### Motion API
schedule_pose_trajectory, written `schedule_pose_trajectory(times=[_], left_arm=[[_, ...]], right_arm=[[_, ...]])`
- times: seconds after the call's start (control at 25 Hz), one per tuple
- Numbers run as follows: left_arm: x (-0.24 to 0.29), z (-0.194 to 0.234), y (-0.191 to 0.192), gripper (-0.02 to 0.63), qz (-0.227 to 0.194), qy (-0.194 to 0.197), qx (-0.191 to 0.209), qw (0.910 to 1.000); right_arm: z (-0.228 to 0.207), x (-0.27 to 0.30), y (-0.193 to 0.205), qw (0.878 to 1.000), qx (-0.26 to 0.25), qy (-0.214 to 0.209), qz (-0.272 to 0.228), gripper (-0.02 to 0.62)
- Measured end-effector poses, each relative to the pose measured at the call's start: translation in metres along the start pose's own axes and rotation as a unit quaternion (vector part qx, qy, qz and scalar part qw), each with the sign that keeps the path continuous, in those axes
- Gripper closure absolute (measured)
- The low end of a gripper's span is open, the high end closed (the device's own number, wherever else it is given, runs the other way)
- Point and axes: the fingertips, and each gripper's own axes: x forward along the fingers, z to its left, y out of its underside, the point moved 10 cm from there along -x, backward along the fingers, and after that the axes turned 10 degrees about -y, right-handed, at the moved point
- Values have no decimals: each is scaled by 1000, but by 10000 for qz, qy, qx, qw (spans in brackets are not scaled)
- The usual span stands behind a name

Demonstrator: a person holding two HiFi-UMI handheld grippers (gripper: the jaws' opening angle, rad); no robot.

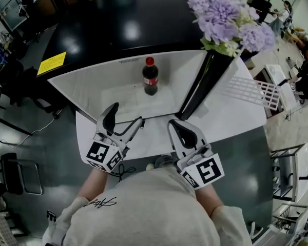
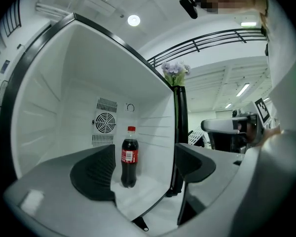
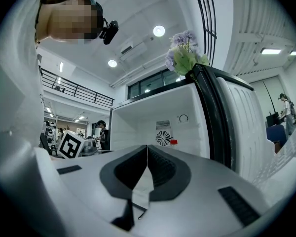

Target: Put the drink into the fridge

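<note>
A cola bottle (image 1: pixel 150 76) with a red cap stands upright inside the open white fridge (image 1: pixel 92 86), well back on its floor. In the left gripper view the bottle (image 2: pixel 129 157) shows between the jaws but far ahead, near the fan grille on the back wall. My left gripper (image 1: pixel 124 121) hangs open and empty in front of the fridge opening. My right gripper (image 1: pixel 180 129) is beside it, shut with nothing in it. In the right gripper view only the bottle's red cap (image 3: pixel 173 142) peeks over the shut jaws (image 3: pixel 147 154).
The fridge door (image 1: pixel 231 111) stands swung open to the right, its inner rack (image 1: pixel 251 92) facing up. Purple flowers (image 1: pixel 228 14) sit on the fridge's black top (image 1: pixel 118 24). A black chair (image 1: pixel 10 173) stands at the left on the floor.
</note>
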Motion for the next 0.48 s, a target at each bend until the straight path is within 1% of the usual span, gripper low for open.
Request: schedule_pose_trajectory(times=[0.2, 0.48], left_arm=[[-15, -2, -6, 235, 14, -74, 33, 10000], [-29, -3, -21, 236, -113, -40, 47, 9999]], right_arm=[[0, 3, 0, 10000, 11, -82, -11, 583], [1, 10, -1, 9998, 4, -214, -46, 583]])
